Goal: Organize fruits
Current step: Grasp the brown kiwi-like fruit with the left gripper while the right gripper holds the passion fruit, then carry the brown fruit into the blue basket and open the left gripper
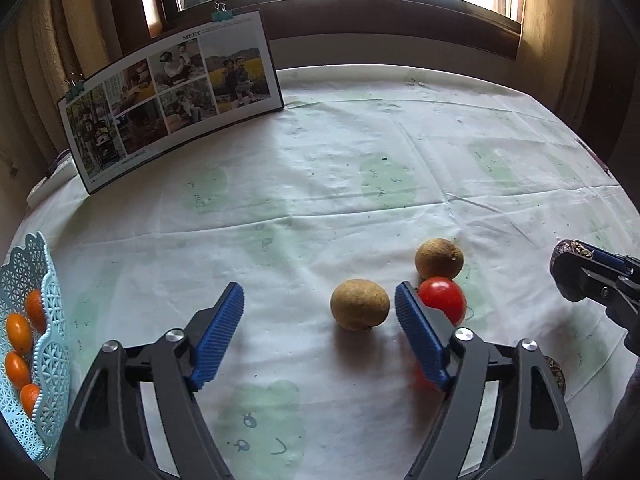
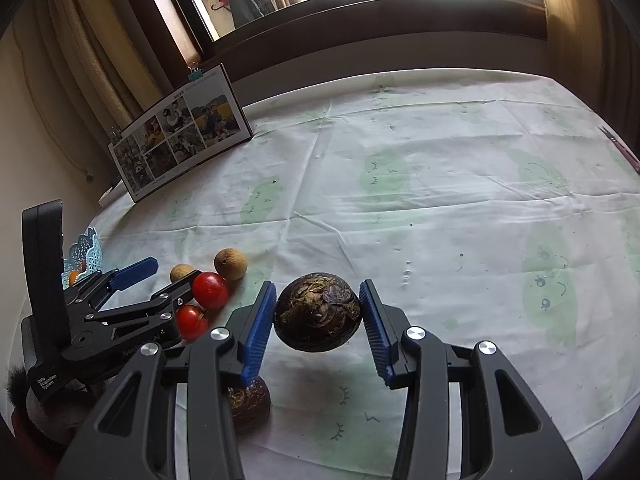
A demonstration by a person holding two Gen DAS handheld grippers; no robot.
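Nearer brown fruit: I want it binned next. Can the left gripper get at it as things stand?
Probably yes. The left gripper is open and the brown fruit lies just ahead, nearer its right finger, with bare cloth before it. A tomato sits close behind that finger.

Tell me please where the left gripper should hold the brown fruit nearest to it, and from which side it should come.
Probably across the middle of the brown fruit, its widest part, coming from above and the near side. It lies on the tablecloth with bare cloth to its left. The red tomato sits close on its right, so the open left gripper should keep its right finger between them.
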